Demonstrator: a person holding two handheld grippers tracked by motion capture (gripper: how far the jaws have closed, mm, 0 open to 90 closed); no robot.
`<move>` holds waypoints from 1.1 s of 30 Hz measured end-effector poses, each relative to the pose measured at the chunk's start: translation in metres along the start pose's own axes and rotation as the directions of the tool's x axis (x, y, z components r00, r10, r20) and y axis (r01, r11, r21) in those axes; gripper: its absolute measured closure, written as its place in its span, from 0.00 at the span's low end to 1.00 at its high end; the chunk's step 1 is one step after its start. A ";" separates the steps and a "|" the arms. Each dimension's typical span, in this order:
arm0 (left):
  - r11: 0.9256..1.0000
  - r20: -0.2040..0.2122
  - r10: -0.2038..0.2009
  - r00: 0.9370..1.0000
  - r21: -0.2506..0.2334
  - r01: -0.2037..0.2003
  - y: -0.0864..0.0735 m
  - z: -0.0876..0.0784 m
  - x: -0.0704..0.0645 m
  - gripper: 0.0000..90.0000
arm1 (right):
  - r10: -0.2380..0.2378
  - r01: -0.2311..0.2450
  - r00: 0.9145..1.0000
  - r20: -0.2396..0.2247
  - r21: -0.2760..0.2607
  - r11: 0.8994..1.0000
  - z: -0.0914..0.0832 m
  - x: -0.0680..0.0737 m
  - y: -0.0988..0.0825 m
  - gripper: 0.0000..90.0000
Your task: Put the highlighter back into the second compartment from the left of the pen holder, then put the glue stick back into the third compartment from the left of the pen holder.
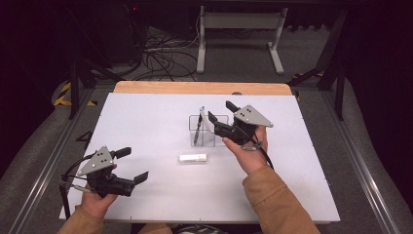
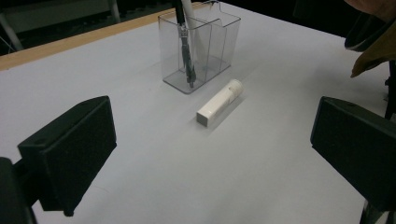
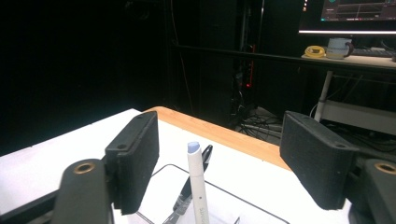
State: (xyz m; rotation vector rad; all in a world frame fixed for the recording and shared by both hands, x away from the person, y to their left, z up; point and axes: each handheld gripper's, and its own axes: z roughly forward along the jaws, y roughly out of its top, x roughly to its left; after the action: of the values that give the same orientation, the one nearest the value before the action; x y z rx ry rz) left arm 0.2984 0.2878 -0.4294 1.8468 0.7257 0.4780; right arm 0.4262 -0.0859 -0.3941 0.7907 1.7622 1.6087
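Tabletop (image 1: 146, 117), white with a wooden far edge, lies before you. Your left gripper (image 1: 127, 165) sits near the near left corner, fingers spread wide with nothing between them. Toward the middle lies a white capped tube (image 1: 193, 158) on its side. Just beyond it, nearer the far edge, stands a clear organizer (image 1: 208, 131) holding a black pen (image 1: 197, 131) and a white pen (image 1: 203, 118). Your right gripper (image 1: 220, 113) hangs over it, fingers spread either side of the white pen's top, not touching.
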 end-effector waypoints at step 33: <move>1.000 0.048 -0.011 0.999 -0.013 0.011 0.014 0.003 -0.002 0.03 | -0.072 0.075 0.994 -0.079 0.038 0.996 -0.056 -0.022 -0.007 0.25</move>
State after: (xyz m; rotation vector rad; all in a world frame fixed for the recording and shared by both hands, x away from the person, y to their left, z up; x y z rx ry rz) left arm 0.3023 0.2810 -0.4171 1.8352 0.6984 0.4288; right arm 0.3962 -0.1390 -0.3966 0.6824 1.8629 1.5789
